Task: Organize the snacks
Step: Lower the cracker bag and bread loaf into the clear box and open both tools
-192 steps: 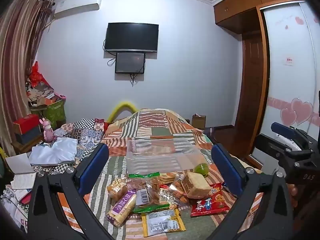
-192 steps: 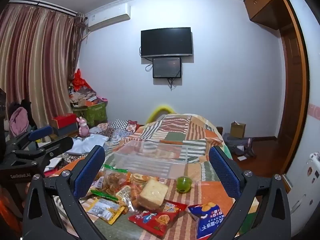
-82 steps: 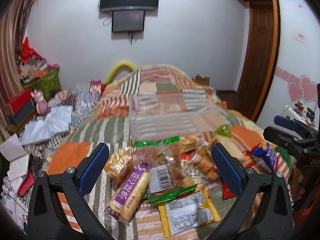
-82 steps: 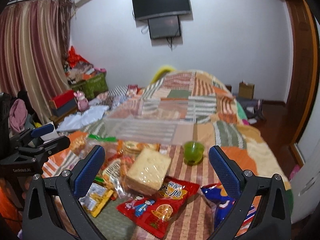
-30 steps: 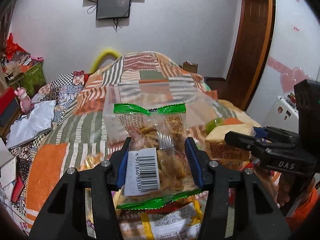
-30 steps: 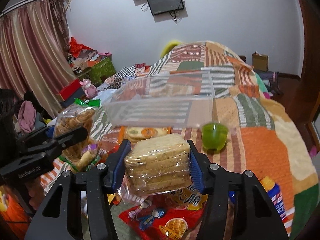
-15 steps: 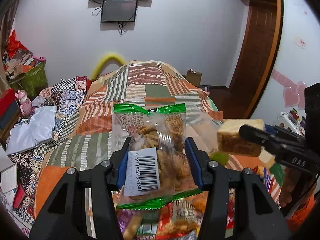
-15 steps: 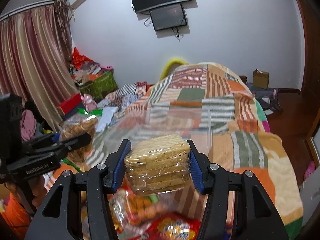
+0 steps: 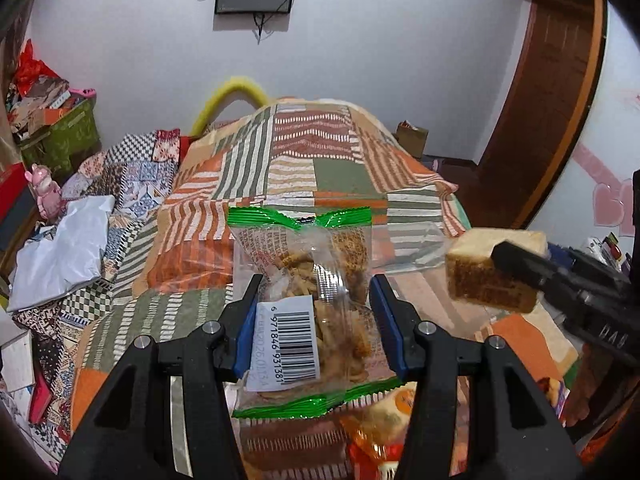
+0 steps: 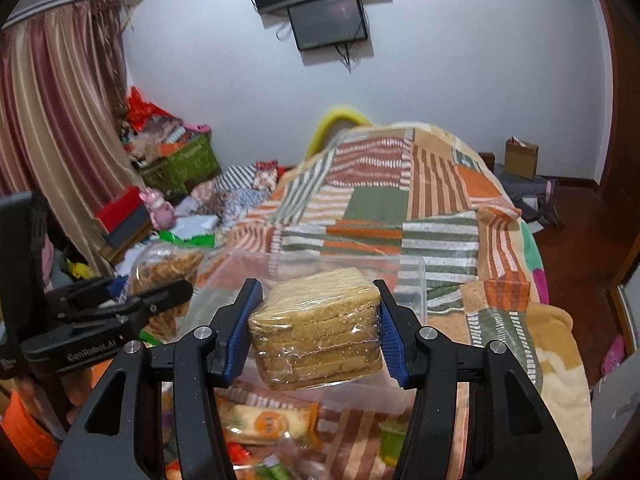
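Left tool [image 9: 316,316]: its blue pads press on both sides of a clear snack bag, which hangs above the bed.
Snack bag [image 9: 312,276]: upright, green crimped seals at top and bottom, brown fried pieces inside, a white barcode label on its lower left.
Right tool [image 9: 532,270]: enters from the right edge, clamped on a wrapped block of sliced bread.
Sliced bread [image 9: 484,276]: pale top, brown side, held in the air right of the snack bag.
Clear container [image 9: 412,248]: see-through, behind the snack bag on the bed.
Bed [image 9: 312,148]: covered by an orange, green and white patchwork quilt.
Loose snacks [image 9: 384,412]: blurred packets below the bag, near the bottom edge.
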Motion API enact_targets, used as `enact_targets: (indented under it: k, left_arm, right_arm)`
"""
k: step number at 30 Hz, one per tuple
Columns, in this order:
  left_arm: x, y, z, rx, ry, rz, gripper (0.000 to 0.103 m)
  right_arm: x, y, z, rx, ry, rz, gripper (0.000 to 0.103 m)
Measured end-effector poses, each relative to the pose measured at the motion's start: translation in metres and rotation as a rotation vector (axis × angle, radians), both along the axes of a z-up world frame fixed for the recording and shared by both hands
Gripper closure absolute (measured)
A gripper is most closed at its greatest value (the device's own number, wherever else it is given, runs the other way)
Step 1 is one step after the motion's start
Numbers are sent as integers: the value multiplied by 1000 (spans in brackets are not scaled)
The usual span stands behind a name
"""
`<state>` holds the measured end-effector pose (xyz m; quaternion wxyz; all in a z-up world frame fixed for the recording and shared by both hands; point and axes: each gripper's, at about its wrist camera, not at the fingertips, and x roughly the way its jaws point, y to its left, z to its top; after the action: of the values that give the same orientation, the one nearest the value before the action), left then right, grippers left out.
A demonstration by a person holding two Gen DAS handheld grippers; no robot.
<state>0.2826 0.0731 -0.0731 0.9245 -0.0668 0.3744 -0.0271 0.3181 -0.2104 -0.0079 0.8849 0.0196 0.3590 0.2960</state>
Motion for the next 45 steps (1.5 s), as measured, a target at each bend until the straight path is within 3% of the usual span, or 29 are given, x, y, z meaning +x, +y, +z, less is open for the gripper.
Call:
enact_targets:
  k: [9,15,22,29,35,40,45]
  left_arm:
    - [49,-15,-45,62,143,-39,51]
    - [60,-26,-67,130,224,-71,52]
    - [66,-25,-78,112,301,-63,52]
    - [56,-29,-66,125,271,-64,51]
    - [30,-22,-35,112,181,-35,49]
    - [-2,-13,-7,128,96,-15,43]
    - [-37,-4,12,129,45,-1,39]
  right_arm:
    - [31,22,-41,-100,108,22,51]
    - [34,35,-61,-150,165,59,51]
    - [38,35,-69,-171,200,55,51]
    - [33,30,-60,-182,183,47,50]
    - [18,14,-30,-156,117,26,49]
    - [-4,1,-4,-125,48,1,38]
    - [-30,-8,14,-120,-10,-12,36]
